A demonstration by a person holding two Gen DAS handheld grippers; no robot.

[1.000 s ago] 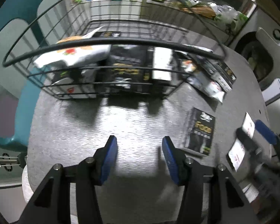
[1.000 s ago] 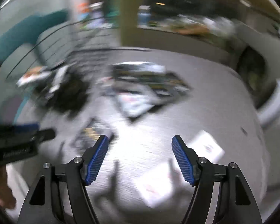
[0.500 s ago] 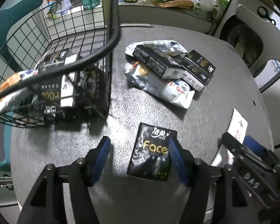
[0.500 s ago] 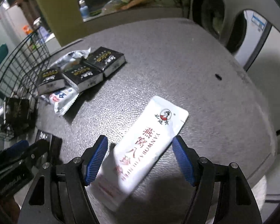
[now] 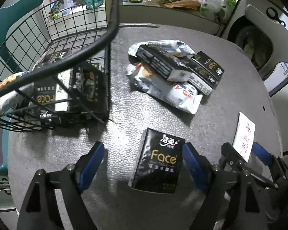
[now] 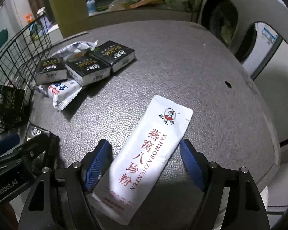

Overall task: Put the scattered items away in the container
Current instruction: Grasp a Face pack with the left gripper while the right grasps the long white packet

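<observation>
My left gripper (image 5: 142, 159) is open. A black "Face" tissue pack (image 5: 159, 163) lies flat on the grey table between its fingers, nearer the right finger. The black wire basket (image 5: 105, 36) stands at the left and holds several black packs and a snack bag. My right gripper (image 6: 144, 161) is open around a long white sachet with red writing (image 6: 149, 153) that lies flat on the table. The sachet also shows in the left wrist view (image 5: 244, 134), beside the right gripper (image 5: 245, 153).
A pile of black tissue packs (image 5: 174, 65) on white snack bags (image 5: 174, 92) lies mid-table, right of the basket; it also shows in the right wrist view (image 6: 86, 67). The round table's edge (image 6: 274, 134) curves close on the right. A teal chair (image 5: 13, 5) stands behind the basket.
My left gripper swung from facing the basket to over the black Face pack. My right gripper moved right and down to straddle the white sachet. Both stayed open.
</observation>
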